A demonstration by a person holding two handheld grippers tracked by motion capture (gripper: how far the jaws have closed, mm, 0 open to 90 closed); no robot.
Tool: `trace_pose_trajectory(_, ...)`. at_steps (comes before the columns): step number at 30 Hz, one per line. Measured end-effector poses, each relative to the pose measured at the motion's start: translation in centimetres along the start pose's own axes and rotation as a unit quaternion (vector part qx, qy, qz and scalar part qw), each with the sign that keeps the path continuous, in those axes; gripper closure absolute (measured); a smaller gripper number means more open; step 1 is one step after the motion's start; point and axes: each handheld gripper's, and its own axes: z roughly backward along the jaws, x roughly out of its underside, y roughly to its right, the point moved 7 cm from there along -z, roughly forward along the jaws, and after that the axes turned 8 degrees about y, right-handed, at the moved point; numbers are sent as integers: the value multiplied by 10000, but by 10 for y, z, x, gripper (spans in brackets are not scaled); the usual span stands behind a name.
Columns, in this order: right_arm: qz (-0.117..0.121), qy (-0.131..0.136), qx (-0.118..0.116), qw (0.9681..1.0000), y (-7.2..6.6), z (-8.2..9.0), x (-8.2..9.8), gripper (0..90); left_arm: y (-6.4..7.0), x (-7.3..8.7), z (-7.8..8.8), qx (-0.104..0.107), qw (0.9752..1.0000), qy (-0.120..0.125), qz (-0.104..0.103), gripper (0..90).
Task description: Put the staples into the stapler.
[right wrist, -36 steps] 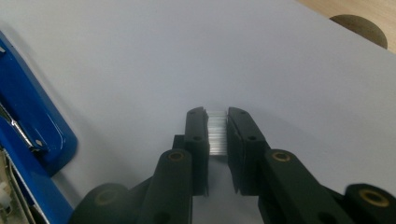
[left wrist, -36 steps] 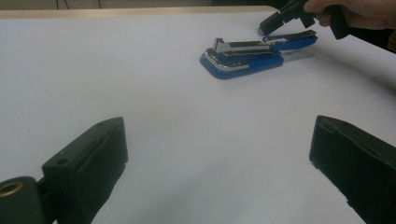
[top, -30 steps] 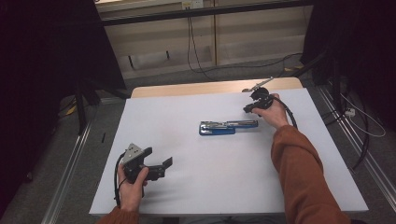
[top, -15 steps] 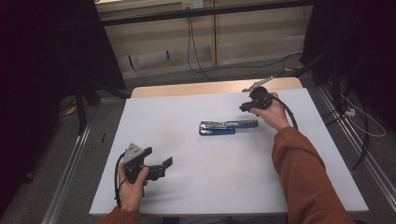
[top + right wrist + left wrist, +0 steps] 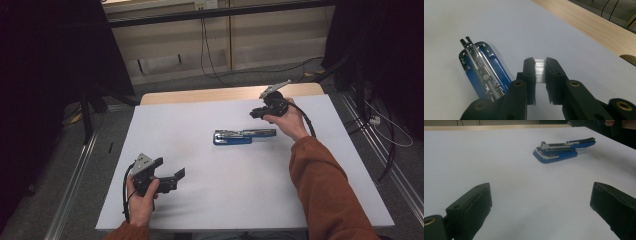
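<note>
A blue stapler [image 5: 235, 137] lies swung open flat on the white table top, its metal staple channel facing up [image 5: 482, 70]; the left gripper view shows it farther off [image 5: 559, 151]. My right gripper [image 5: 256, 113] hovers just beyond the stapler's right end, shut on a short silver strip of staples [image 5: 539, 71] pinched between its pads. My left gripper [image 5: 170, 169] rests at the near left of the table, held in a hand. Its jaws stand wide open with nothing between them [image 5: 541, 195], pointing toward the stapler.
The white sheet [image 5: 225, 200] covers most of the table, with a bare wooden strip [image 5: 225, 94] along the far edge. Cables trail on the floor behind and to the right. Metal rails run along both sides of the table.
My right gripper has lifted slightly with the staple strip still pinched. The left gripper and the stapler have stayed put.
</note>
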Motion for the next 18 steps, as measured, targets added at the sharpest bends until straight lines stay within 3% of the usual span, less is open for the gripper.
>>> trace_pose_trajectory(18,333,4,-406,9986,-31,-5,-10,790,2,1,-2,108,9999,-57,-26,42)
